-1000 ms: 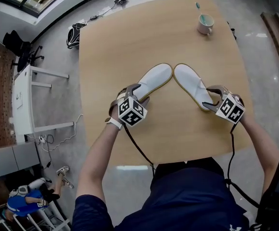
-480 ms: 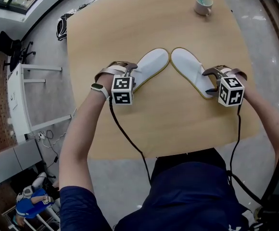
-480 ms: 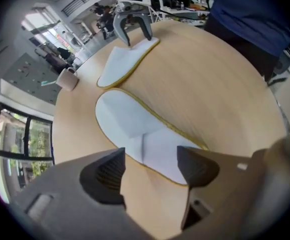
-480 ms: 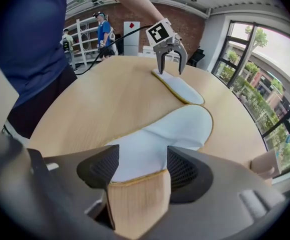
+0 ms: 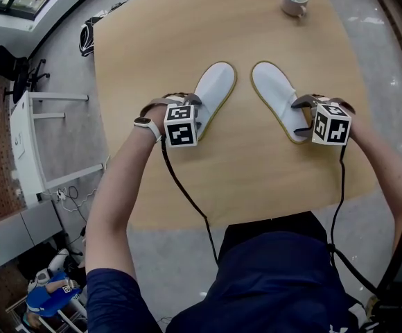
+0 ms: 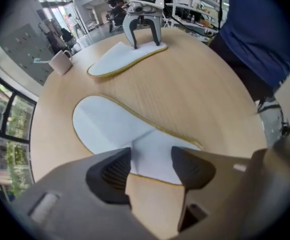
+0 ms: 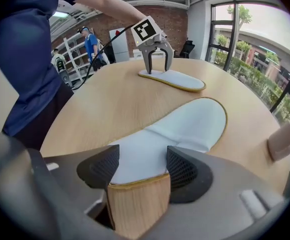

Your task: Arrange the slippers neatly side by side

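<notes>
White yellow-trimmed fabric slippers (image 5: 215,85), heels hidden from overhead by my tools.
Left gripper (image 6: 151,160) narrowing, right gripper (image 7: 139,166) widening; both unclenched astride heels at six o'clock.

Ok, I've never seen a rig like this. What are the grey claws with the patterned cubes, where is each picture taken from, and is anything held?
There is no robot. A person holds a two-jaw gripper in each hand, and the marker cubes are part of them. One picture comes from a camera on the person's head, looking down. The other two come from cameras riding on each gripper, looking along its jaws. On the wooden table lie two white slippers and, farther off, a mug. The left gripper is over the left slipper's heel, jaws apart though they have just been closing. The right gripper is over the right slipper's heel, jaws just opened wide. Neither pinches anything.
</notes>
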Available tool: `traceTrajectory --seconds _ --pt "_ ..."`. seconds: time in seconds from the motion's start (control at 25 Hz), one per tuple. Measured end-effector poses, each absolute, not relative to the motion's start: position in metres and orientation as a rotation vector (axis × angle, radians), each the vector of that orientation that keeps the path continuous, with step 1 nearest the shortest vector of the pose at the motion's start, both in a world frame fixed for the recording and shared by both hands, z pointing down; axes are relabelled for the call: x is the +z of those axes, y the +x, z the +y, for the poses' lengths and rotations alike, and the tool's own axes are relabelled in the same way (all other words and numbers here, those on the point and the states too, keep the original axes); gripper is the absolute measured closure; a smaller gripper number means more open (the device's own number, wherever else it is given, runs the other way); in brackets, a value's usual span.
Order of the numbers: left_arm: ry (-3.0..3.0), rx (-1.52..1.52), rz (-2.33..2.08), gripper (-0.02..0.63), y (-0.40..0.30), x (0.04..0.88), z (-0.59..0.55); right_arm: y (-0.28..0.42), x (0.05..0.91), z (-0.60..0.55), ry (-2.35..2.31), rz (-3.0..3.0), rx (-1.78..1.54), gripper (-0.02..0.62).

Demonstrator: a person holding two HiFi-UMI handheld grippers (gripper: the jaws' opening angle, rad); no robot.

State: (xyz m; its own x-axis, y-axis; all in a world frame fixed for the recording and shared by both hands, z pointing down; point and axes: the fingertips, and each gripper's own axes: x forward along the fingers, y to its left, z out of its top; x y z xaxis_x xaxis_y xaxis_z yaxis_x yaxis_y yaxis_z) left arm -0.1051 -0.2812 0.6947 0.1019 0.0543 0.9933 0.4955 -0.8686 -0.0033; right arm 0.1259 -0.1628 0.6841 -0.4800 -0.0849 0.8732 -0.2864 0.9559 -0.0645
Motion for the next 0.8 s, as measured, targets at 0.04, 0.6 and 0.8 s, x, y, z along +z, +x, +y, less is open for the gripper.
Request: traceTrajectory --seconds 0.04,0.6,0.8 --pt "-2.079 -1.836 -0.543 0.344 -0.105 0.695 -0.276 0.125 0.684 -0.164 0.270 -2.069 0.248 0.290" --pt "-2.417 -1.942 -0.332 0.333 -0.080 0.701 -0.229 0.108 0.693 -0.165 0.367 -2.061 0.304 0.288" --pt "-2.589 -1.906 -0.019 0.333 -0.070 0.706 -0.236 0.105 0.694 -0.168 0.487 -2.083 0.317 0.288"
